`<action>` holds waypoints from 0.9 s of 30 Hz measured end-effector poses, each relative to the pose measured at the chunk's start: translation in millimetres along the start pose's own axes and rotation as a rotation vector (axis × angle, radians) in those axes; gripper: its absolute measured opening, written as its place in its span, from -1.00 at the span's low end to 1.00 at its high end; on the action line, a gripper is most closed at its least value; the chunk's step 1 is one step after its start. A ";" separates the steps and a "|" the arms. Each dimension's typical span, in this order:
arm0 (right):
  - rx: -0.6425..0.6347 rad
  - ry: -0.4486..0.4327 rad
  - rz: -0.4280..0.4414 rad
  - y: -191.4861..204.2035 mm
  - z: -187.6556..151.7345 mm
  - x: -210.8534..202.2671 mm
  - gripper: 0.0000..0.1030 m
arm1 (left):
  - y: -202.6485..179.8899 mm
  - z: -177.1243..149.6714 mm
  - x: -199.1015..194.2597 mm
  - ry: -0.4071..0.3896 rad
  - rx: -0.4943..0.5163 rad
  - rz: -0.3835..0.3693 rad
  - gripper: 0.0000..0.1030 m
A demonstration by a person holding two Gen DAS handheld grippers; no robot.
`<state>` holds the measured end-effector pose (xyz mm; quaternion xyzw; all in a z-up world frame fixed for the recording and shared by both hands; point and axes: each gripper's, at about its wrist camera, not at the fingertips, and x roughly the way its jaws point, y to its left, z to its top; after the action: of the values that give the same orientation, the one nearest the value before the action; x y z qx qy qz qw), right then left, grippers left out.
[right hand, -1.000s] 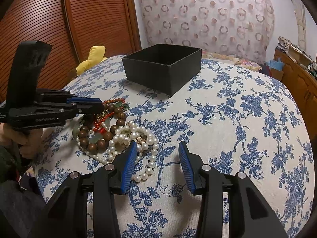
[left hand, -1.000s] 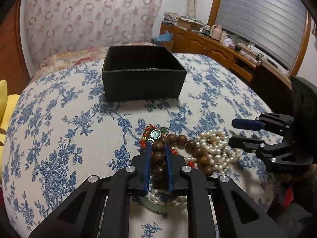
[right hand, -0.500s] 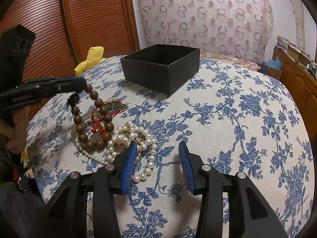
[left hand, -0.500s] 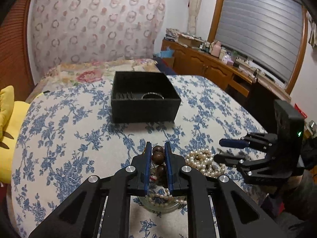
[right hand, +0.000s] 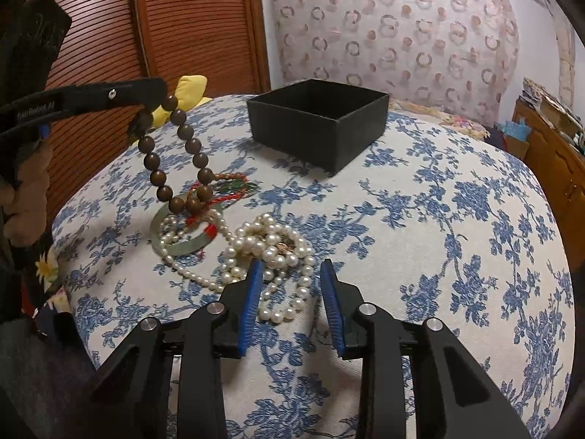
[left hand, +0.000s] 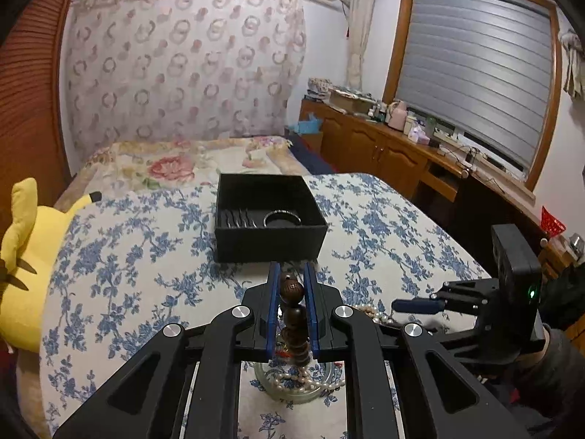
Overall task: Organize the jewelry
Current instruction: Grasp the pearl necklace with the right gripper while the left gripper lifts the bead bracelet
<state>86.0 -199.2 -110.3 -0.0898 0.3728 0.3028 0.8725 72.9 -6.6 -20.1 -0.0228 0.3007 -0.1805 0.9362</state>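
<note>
Right wrist view, upper left: my left hand-held gripper (right hand: 153, 89) clamped the wooden bead bracelet (right hand: 179, 157); my right hand-held gripper (right hand: 290, 305) stood apart above the pearls (right hand: 270, 248).

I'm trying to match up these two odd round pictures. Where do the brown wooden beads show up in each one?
Left wrist view: the brown wooden beads sit at lower centre, pinched in the left gripper.
Right wrist view: the strand hangs at upper left from that gripper, its lowest beads just over the pale ring.
Shared landmark: the black box on the floral cloth.
</note>
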 end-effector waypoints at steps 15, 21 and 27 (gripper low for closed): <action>-0.122 0.046 0.005 23.0 19.2 24.6 -0.32 | 7.8 2.0 -11.9 -0.032 -0.011 0.026 -0.77; -0.125 0.049 0.018 22.1 20.2 25.4 -0.45 | 10.1 1.8 -11.3 -0.029 -0.015 0.028 -0.77; -0.092 0.043 0.022 13.0 21.0 23.7 -0.75 | 12.6 0.5 -10.0 -0.025 -0.019 0.029 -0.77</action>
<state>103.5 -169.8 -111.3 -0.1323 0.3780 0.3271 0.8559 69.8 8.6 -16.0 -0.0295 0.2908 -0.1636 0.9422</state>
